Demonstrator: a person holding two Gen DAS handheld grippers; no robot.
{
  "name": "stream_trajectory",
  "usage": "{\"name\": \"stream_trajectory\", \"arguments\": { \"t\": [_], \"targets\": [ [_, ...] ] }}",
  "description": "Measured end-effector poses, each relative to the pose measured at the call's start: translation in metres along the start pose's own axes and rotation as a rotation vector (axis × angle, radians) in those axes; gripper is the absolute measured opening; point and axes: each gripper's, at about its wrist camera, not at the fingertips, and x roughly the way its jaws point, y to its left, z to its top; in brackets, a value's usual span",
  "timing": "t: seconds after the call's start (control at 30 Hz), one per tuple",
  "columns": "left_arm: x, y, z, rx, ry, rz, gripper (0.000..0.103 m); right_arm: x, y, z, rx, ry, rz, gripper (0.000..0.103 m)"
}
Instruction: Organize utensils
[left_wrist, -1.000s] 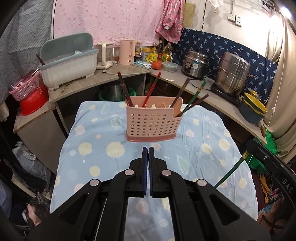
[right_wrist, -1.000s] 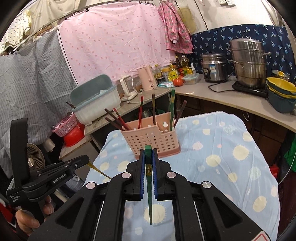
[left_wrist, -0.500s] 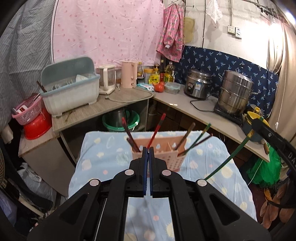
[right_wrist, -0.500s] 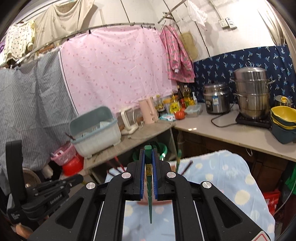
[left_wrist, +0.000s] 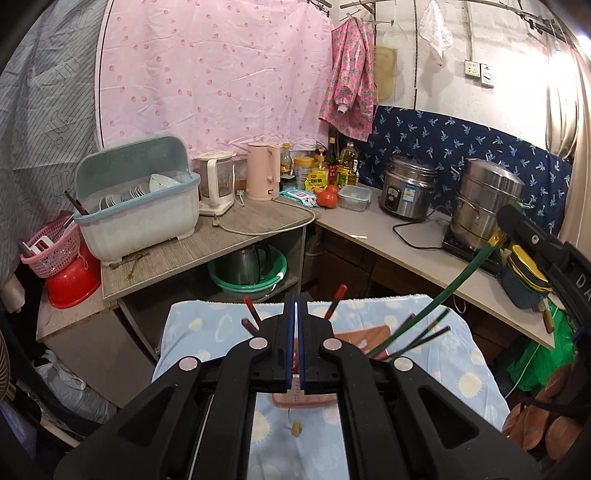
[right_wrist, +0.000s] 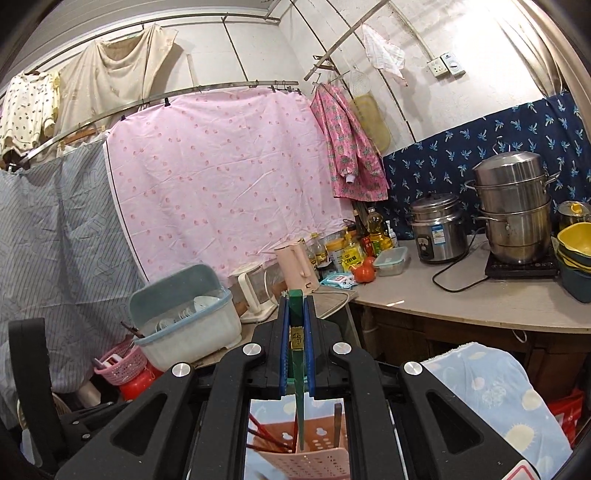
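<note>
Right wrist view: right gripper (right_wrist: 296, 314) clamps green chopstick (right_wrist: 297, 354), tip downward over pink holder (right_wrist: 314, 461); left gripper (left_wrist: 295, 314) clenched empty.

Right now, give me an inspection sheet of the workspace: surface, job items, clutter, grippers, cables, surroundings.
Surface: table under a blue spotted cloth.
Job's things: pink utensil holder on the cloth, several chopsticks standing in it; green chopstick held above it.
Clutter: nothing seen on the cloth.
Grippers: right gripper jaws shut on the green chopstick; left gripper jaws shut, nothing in them.
Cables: kettle cord loose on the counter; black cord by the rice cooker.
Surroundings: dish rack, steamer pot, pink curtain, red basin.
</note>
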Motion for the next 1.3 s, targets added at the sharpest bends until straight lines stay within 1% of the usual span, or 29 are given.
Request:
{"name": "stream_trajectory", "arguments": {
  "t": [0.1,0.17,0.27,0.37,0.57,0.73,1.0,1.3],
  "targets": [
    [0.013,0.006,0.004,-0.013,0.009,0.012,0.001,0.016,0.001,-0.004,-0.009,0.022,-0.007,0.007],
    [0.017,0.013,0.001,-0.023,0.017,0.012,0.001,0.020,0.000,-0.008,-0.012,0.037,-0.004,0.007],
    [0.021,0.021,-0.009,-0.027,0.035,0.014,0.001,0.018,0.001,-0.017,-0.037,0.049,-0.005,0.007],
    [0.027,0.031,-0.024,-0.048,0.069,0.020,0.001,0.015,-0.001,-0.023,-0.031,0.068,0.008,0.007],
    [0.037,0.052,-0.057,-0.092,0.145,0.046,0.001,-0.004,0.003,-0.021,-0.039,0.053,0.020,0.007],
    [0.041,0.067,-0.081,-0.120,0.195,0.067,0.001,-0.005,0.007,-0.013,-0.067,0.038,0.010,0.007],
    [0.050,0.089,-0.110,-0.161,0.260,0.095,0.001,0.011,0.016,-0.002,-0.079,0.020,0.002,0.007],
    [0.062,0.111,-0.125,-0.192,0.302,0.114,0.002,0.032,0.021,-0.013,-0.076,0.049,0.009,0.007]
  ]
}}
